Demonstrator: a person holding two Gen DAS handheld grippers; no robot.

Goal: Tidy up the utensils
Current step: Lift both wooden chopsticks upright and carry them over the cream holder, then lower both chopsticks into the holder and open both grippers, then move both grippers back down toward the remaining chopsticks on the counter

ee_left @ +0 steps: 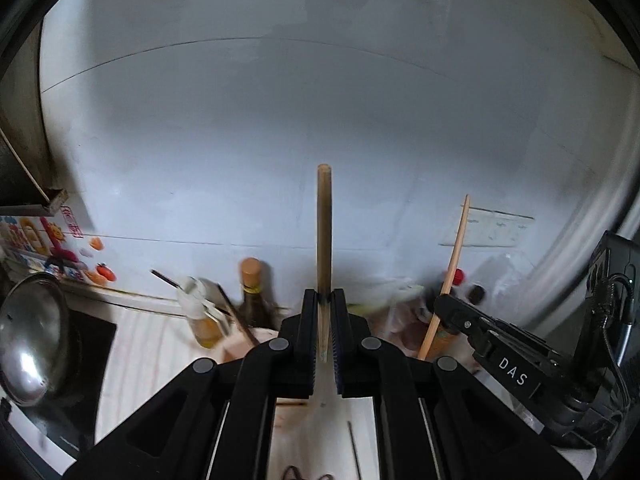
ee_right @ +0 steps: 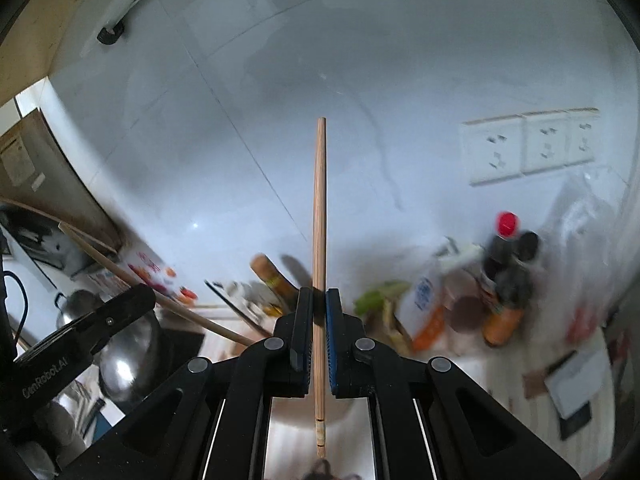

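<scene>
Facing the white tiled wall [ee_left: 280, 120], I had both grippers raised above the pale countertop [ee_left: 160, 360], with a steel pot lid [ee_left: 32, 344] off to the left and a cluster of bottles [ee_right: 502, 280] against the wall. The left gripper [ee_left: 324, 308] was closed down to a narrow slot on one wooden chopstick [ee_left: 324, 232]; the right gripper [ee_right: 319, 308] was likewise pinched on a second chopstick [ee_right: 319, 240]. Each stick ran along its gripper's own finger line, pointing forward and away from the camera toward the wall, with the longer part projecting past the tips. From the left view I could see the right gripper's chopstick tilting beside mine, close by on the right, so the two sticks were near each other but not touching or parallel. I judged the next move would hinge on bringing those long axes into line as a pair. A holder for them was not something I could pick out; the clutter was too blurred.
</scene>
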